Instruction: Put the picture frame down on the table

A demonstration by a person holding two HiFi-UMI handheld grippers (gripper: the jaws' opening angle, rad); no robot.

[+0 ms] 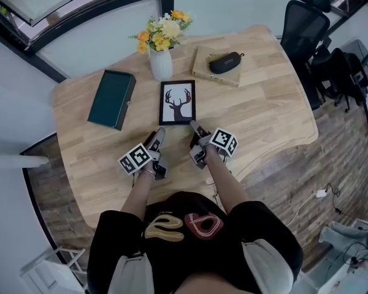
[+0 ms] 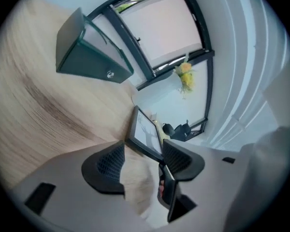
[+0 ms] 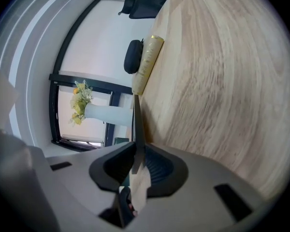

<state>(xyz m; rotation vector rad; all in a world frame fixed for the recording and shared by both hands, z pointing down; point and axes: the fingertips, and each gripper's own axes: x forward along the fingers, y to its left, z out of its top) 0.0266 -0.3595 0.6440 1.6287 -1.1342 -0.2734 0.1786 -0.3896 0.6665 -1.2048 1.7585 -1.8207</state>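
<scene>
The black picture frame [image 1: 177, 101] with a deer print lies in the middle of the wooden table [image 1: 264, 115], its near edge toward me. My left gripper [image 1: 159, 133] is at the frame's near left corner. In the left gripper view the jaws stand wide apart, with the frame [image 2: 145, 132] corner just inside the gap [image 2: 142, 156], close to the right jaw. My right gripper [image 1: 195, 127] is at the near right corner. In the right gripper view the frame [image 3: 138, 124] shows edge-on, and the right gripper [image 3: 140, 161] has its jaws closed tight on it.
A dark green box [image 1: 112, 98] lies left of the frame. A white vase of flowers [image 1: 161, 63] stands just behind it. A black case [image 1: 226, 62] rests on a pale board [image 1: 203, 69] at the back right. An office chair [image 1: 303, 23] stands beyond the table.
</scene>
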